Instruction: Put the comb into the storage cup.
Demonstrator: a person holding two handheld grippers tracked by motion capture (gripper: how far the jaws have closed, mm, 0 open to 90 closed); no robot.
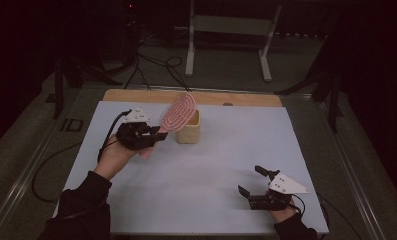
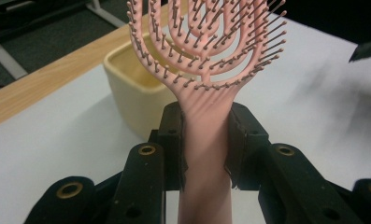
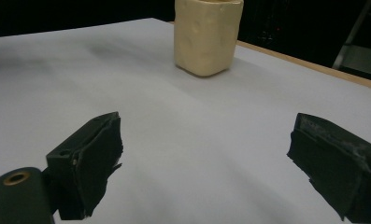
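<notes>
Clamping the handle of a pink plastic vented hairbrush [image 2: 206,140] between its two black jaws, the left gripper [image 1: 158,135] holds the brush raised off the table, its oval bristled head tilted up and over the near left edge of a pale yellow, square-sided cup [image 1: 188,131]. In the left gripper view the pads press flat on both sides of the handle just below the head, and the cup's open rim stands right behind the bristles. The cup sits upright toward the far middle of a white sheet [image 1: 211,170] that covers most of a light wooden table [image 1: 246,99]; a strip of bare wood shows along the far edge. Near the front right corner of the sheet, well apart from cup and brush, the right gripper [image 1: 251,181] rests low in the person's hand, its jaws spread wide with nothing between them, pointing across the sheet toward the cup.
</notes>
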